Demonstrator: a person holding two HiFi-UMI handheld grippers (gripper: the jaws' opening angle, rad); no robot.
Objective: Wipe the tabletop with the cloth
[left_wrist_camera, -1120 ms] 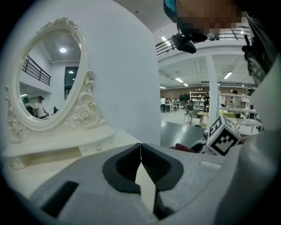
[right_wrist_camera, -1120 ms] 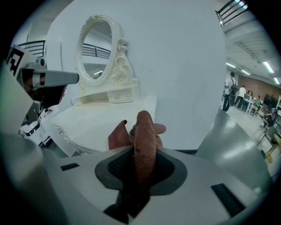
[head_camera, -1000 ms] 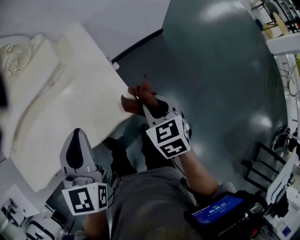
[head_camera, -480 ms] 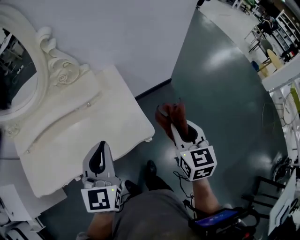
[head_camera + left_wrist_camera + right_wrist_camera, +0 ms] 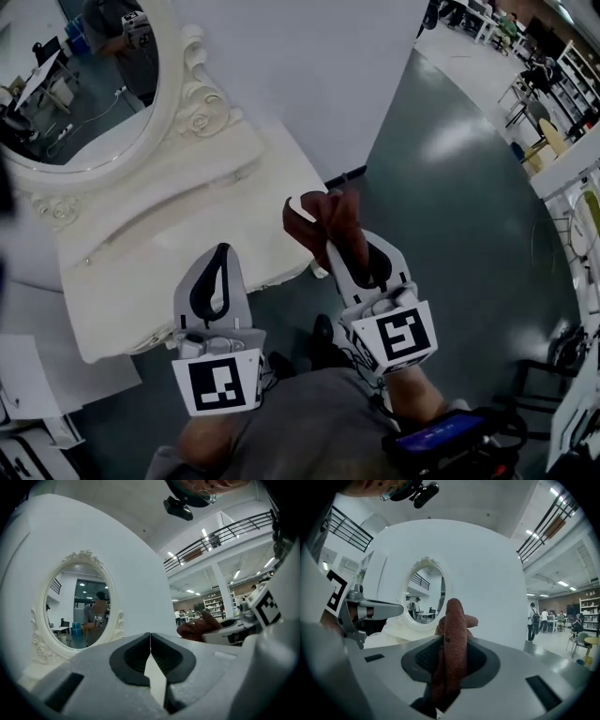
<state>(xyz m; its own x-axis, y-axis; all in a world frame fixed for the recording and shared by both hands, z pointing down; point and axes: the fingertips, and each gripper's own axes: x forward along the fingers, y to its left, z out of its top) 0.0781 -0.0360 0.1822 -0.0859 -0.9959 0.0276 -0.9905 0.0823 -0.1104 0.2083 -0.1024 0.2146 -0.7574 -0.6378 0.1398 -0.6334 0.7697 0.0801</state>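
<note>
A red-brown cloth (image 5: 325,218) is bunched between the jaws of my right gripper (image 5: 339,246), which is shut on it. It hangs just off the front right corner of the white dressing table's top (image 5: 159,258). In the right gripper view the cloth (image 5: 453,637) stands up out of the jaws, level with the table. My left gripper (image 5: 218,251) hovers over the table's front edge, with its jaws meeting at the tips and nothing between them (image 5: 150,635). The left gripper view also shows the cloth (image 5: 196,628) off to its right.
An oval mirror (image 5: 70,89) in a carved white frame stands at the back of the table against a white wall, and a person is reflected in it. Dark glossy floor (image 5: 459,216) spreads to the right. White clutter (image 5: 28,394) sits at lower left, and shelving (image 5: 572,84) at far right.
Both grippers have risen, the right one more, and it has carried the cloth up from the table's edge. The head view has tilted up, so the mirror now shows.
</note>
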